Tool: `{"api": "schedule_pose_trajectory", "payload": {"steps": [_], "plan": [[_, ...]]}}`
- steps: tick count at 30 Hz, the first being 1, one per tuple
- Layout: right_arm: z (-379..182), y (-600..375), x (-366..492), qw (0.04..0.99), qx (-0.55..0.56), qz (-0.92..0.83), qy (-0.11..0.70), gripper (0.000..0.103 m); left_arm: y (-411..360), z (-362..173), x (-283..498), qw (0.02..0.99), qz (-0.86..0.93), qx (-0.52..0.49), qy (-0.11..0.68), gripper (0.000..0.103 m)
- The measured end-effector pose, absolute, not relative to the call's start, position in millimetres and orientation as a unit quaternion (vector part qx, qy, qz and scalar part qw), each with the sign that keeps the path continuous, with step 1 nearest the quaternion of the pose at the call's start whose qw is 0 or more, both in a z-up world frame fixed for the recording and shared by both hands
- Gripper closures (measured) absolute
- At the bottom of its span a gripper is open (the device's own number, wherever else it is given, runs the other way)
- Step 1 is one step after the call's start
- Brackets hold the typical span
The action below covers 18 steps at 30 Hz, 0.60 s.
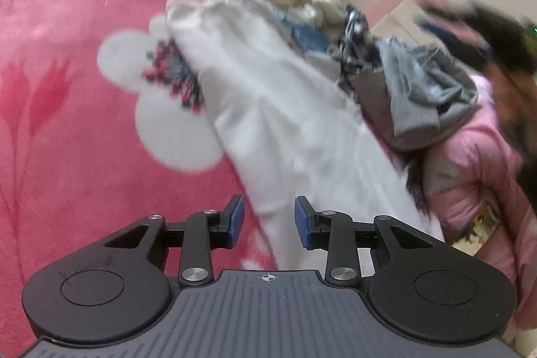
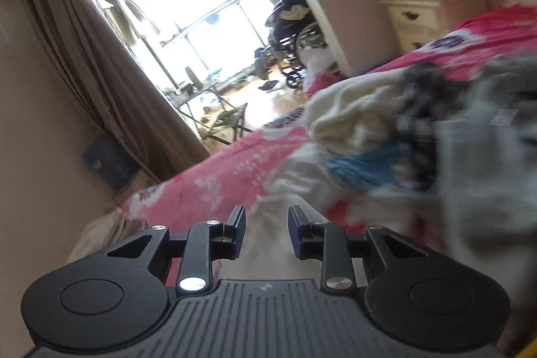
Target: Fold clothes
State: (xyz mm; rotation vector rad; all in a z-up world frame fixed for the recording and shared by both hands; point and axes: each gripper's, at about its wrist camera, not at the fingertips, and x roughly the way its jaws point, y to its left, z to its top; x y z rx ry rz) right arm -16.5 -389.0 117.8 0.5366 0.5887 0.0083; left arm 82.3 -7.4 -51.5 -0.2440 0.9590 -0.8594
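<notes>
I'm working over a bed covered by a pink blanket (image 1: 67,140) with big white flower shapes, in a bedroom with cream walls.

Nearest my left claw (image 1: 269,220), its blue-padded fingers (image 1: 236,218) stand apart with nothing between them. Just ahead of them and running away up-right lies a long white garment (image 1: 268,123), spread flat on the blanket. To its left edge a small red-and-navy patterned patch (image 1: 174,79) peeks out. Farther ahead and to the right sits the heap of unfolded clothes (image 1: 335,32): a grey piece (image 1: 426,93), a black-and-white checked one (image 1: 355,36), something blue and a cream one on the far side. At the right edge I see a person's pink padded sleeve (image 1: 470,163).

My right claw (image 2: 266,230) also has its fingers parted and empty, hanging above pale cloth, blurred. Ahead and right of it is the same clothes heap, smeared. Beyond, left of the claw, a brown curtain (image 2: 94,62) hangs; straight ahead a bright window with a wheelchair (image 2: 295,32); far right a cream nightstand (image 2: 426,15).
</notes>
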Motion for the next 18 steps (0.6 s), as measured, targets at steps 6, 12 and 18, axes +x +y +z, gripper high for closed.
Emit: {"api": "schedule_pose_trajectory", "payload": {"steps": [6,12,18], "plan": [[98.1,-379.7,-103.7,0.889,0.24,0.004,0.39,0.071,-28.6,-33.1,57.0,0.79,-0.421,-0.085,0.439,0.071],[26.8,-357.4,-140.8,0.835,0.25,0.011,0.49,0.071,-49.8,-31.4,-0.4,0.769,-0.454,-0.013,0.45,0.071],[-8.3,-341.9,-158.8,0.81,0.262,-0.003,0.524,0.071,-52.8,-42.7,-60.1,0.735,-0.476,0.046,0.481,0.071]]}}
